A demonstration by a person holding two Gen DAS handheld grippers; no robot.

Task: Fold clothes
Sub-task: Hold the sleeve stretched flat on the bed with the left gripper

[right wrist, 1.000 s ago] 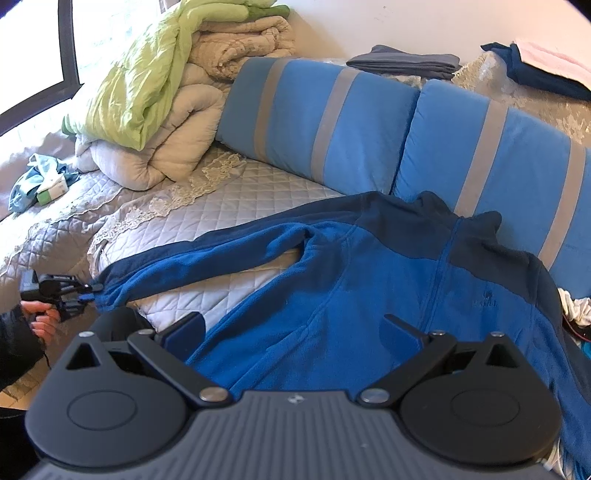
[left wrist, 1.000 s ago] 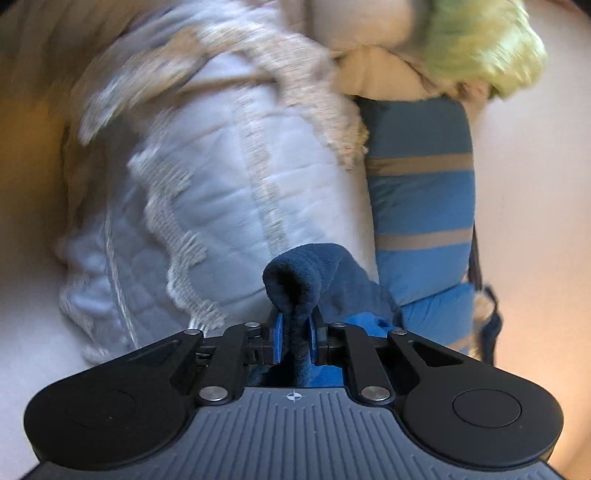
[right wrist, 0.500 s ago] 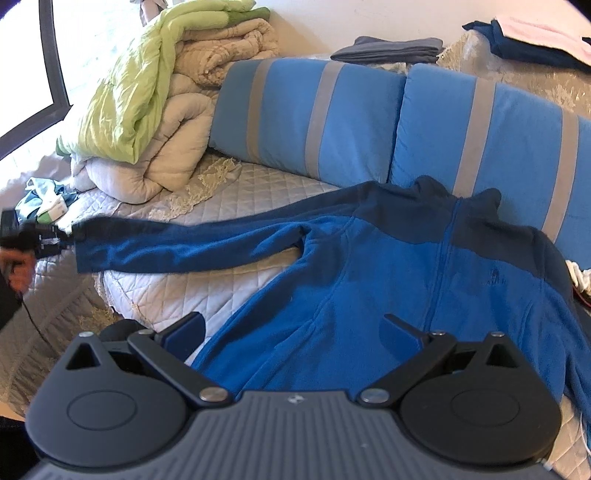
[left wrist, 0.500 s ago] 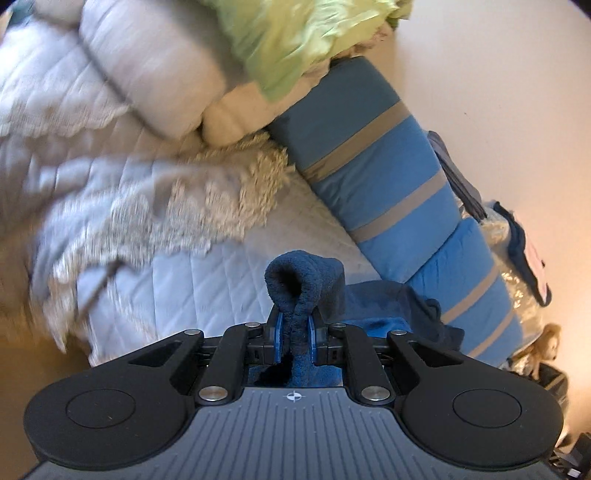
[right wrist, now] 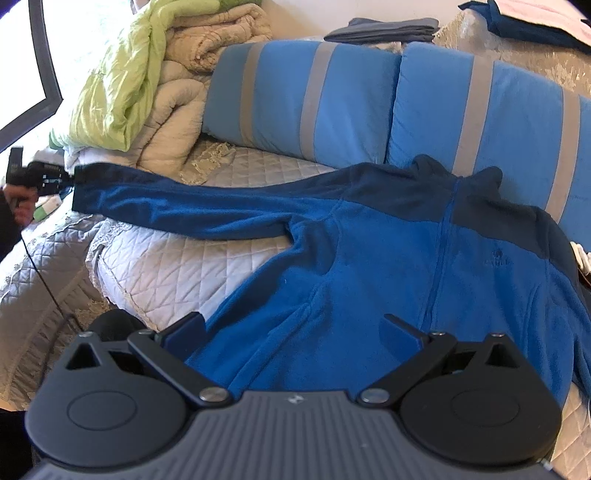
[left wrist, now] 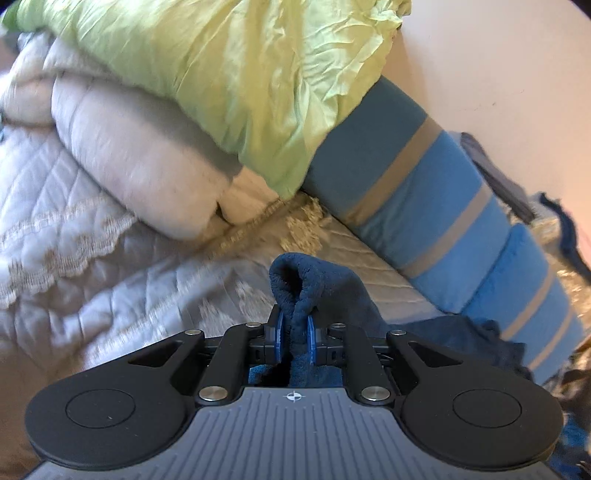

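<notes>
A blue fleece jacket with dark navy shoulders lies front up on the quilted bed cover. Its left sleeve is stretched out straight and lifted off the bed. My left gripper is shut on the navy cuff, which bunches up between the blue pads. In the right wrist view that left gripper shows at the far left, in a hand. My right gripper hovers open just above the jacket's lower front, with nothing between its fingers.
Two blue cushions with grey stripes lean against the wall behind the jacket. A pile of beige quilts under a lime green blanket sits at the bed's left end. Folded dark clothes lie on the ledge above. A window is at left.
My left gripper has risen and rolled with the cuff, lifting the sleeve from drooping over the bed's edge to stretched out straight. The right gripper has barely moved.
</notes>
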